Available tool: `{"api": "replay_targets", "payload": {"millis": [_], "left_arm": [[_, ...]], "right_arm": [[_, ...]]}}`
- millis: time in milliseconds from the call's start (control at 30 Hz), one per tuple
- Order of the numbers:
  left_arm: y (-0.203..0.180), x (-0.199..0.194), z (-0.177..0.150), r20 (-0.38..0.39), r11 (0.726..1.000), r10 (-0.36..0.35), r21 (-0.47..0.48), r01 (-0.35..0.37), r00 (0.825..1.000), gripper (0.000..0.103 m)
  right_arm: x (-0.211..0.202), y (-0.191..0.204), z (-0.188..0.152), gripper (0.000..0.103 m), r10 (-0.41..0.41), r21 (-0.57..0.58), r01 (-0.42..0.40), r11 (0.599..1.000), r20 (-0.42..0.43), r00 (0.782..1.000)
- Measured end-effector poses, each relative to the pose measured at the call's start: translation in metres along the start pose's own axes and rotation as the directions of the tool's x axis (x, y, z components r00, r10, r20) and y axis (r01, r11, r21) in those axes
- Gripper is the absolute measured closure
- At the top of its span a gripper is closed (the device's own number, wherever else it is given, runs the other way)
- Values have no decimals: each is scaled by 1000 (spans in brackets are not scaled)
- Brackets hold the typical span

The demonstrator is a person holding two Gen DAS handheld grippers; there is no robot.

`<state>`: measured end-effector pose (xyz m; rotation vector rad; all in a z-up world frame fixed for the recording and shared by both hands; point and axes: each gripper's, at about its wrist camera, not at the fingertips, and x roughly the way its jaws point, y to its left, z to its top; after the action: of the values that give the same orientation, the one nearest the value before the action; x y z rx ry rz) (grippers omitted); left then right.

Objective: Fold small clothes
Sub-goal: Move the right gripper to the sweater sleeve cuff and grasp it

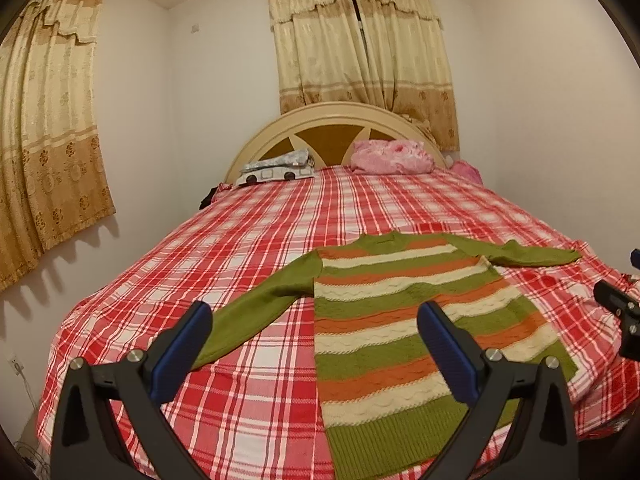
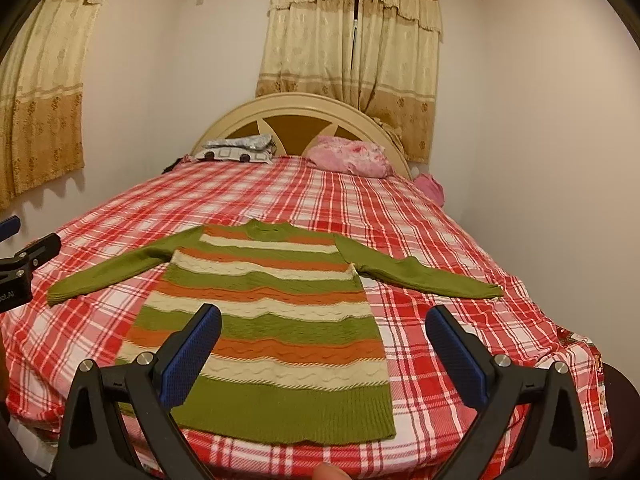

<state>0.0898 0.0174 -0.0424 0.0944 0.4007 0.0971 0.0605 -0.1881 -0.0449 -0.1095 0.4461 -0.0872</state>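
A striped sweater (image 2: 264, 320) lay flat in the lower centre of the frame on the plaid bed (image 2: 420, 216), sleeves spread. The left gripper (image 1: 316, 340) and right gripper (image 2: 324, 340) hovered above its hem, jaws wide apart, holding nothing.

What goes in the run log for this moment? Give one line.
stage: before first fold | sweater: flat on bed, sleeves spread | left claw: open, empty | right claw: open, empty
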Motion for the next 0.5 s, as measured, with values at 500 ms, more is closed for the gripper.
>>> {"api": "replay_targets", "payload": {"millis": [500], "left_arm": [[-31,80,25,-86,999,-16,31,18,996,0]], "right_arm": [[96,-38,3,1,-50,24,54,998,-139,989]]}}
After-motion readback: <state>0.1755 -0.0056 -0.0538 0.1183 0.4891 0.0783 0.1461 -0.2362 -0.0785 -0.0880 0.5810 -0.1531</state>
